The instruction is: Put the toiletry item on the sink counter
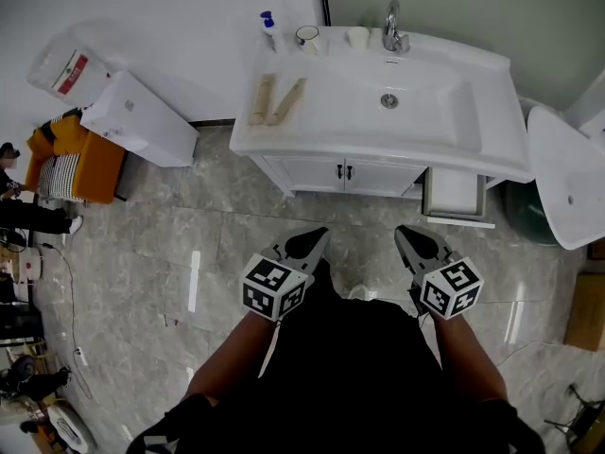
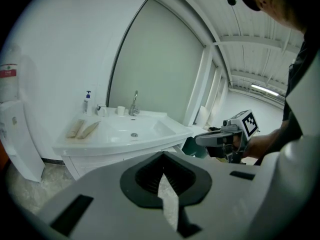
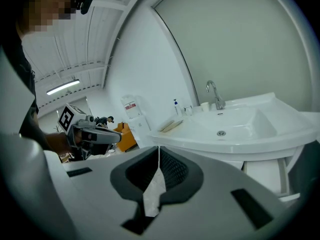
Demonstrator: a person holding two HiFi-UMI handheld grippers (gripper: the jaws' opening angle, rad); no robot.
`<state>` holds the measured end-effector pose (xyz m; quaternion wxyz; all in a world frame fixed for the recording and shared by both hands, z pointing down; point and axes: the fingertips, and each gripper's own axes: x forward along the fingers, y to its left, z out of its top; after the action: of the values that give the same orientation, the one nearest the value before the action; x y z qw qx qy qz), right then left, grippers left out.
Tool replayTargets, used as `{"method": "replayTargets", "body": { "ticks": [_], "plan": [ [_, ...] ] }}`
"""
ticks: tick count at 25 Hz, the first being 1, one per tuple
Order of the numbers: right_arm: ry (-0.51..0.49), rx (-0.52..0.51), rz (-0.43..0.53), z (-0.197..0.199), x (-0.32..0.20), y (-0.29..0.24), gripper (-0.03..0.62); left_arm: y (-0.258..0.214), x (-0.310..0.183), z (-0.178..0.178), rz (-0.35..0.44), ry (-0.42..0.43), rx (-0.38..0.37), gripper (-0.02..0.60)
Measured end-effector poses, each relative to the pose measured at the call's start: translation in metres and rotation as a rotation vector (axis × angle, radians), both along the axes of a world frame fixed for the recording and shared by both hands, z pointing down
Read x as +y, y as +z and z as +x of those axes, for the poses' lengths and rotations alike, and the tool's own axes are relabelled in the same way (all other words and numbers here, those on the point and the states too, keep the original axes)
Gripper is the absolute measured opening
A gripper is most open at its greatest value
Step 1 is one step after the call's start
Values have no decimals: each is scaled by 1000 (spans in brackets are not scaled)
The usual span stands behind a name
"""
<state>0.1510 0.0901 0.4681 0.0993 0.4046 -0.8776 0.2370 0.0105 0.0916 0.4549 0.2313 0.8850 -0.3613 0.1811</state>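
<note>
The white sink counter [image 1: 284,140] stands ahead of me against the wall, with a chrome faucet [image 1: 392,28] at its back. On its left part lie two beige tubes [image 1: 275,100], and a blue-topped pump bottle [image 1: 269,28] and two cups [image 1: 308,37] stand behind them. My left gripper [image 1: 319,236] and right gripper [image 1: 405,233] hang side by side over the floor, short of the cabinet front. Both are shut with nothing between the jaws. The left gripper view shows its closed tips [image 2: 162,155] aimed at the counter [image 2: 100,145]. The right gripper's tips [image 3: 159,148] point the same way.
A white boxy unit [image 1: 140,119] leans at the wall left of the sink, with an orange chair [image 1: 71,164] beyond it. A drawer [image 1: 457,195] stands pulled out under the counter's right end. A loose white basin [image 1: 567,178] and a green bin [image 1: 525,211] sit at right.
</note>
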Motion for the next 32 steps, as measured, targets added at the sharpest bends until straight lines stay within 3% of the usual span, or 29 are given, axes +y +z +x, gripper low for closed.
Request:
{"method": "replayTargets", "body": {
  "ticks": [17, 24, 32],
  "plan": [
    [-38, 54, -3, -72, -119, -3, 5, 1, -125, -62, -9, 13, 3, 0],
    [-118, 218, 62, -121, -164, 3, 5, 5, -173, -102, -8, 15, -11, 0],
    [-180, 337, 108, -172, -214, 16, 5, 14, -213, -145, -15, 5, -14, 0]
  ]
}}
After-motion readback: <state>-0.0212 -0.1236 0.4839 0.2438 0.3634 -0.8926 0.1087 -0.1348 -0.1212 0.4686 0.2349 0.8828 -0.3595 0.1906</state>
